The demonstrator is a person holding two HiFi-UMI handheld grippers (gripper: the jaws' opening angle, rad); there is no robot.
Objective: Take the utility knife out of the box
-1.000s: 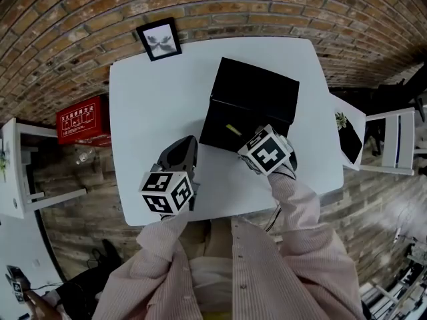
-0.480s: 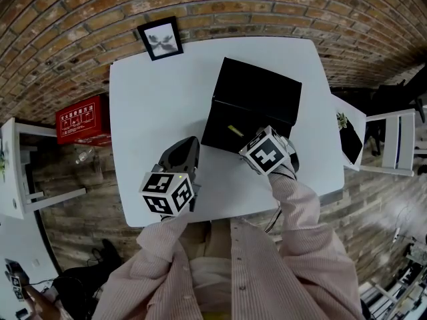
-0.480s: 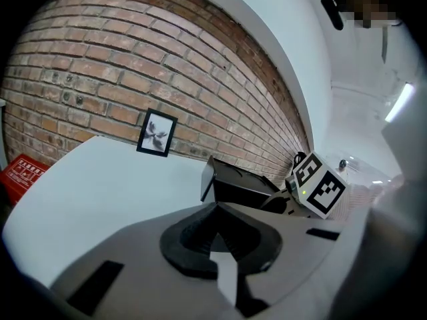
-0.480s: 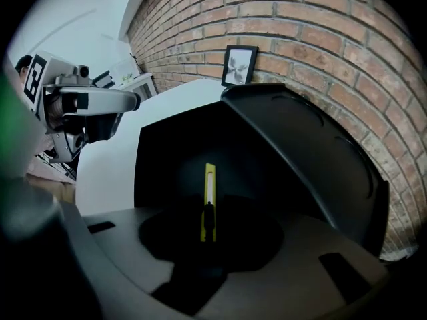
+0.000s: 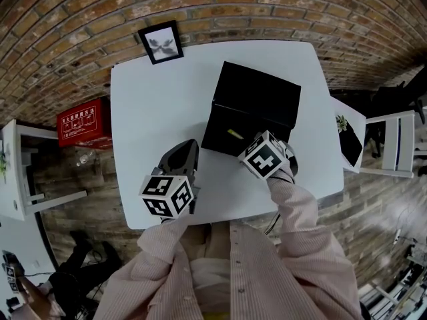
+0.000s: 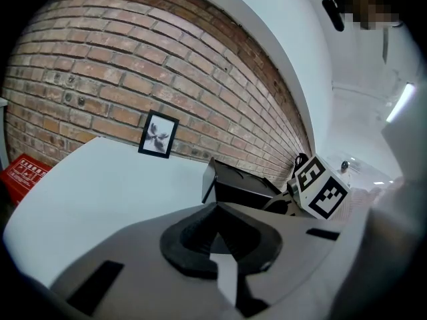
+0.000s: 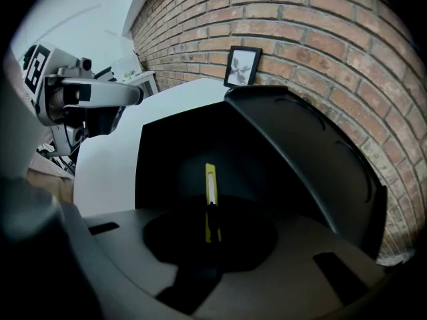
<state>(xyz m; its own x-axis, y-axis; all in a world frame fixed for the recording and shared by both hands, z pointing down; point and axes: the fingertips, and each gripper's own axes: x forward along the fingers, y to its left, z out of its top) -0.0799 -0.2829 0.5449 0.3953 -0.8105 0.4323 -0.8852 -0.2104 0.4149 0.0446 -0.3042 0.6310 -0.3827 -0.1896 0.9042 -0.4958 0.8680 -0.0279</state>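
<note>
Presumably light, stiff, slightly slick: best pinched across near handle end of utility knife point(image 7: 210, 191) lying in box point(image 7: 313, 152), with right hand-held gripper point(image 7: 211, 231) closing round it, lower centre.

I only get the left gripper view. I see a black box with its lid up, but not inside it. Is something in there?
Observer: Yes, the right gripper view shows a yellow utility knife lying inside the box.
Operator: Is the other gripper grabbing it?
Observer: The right gripper reaches into the box, its jaws closing with the knife's near end between them.
Operator: What's beside the table?
Observer: The head view shows a white chair off the table's right edge.
</note>
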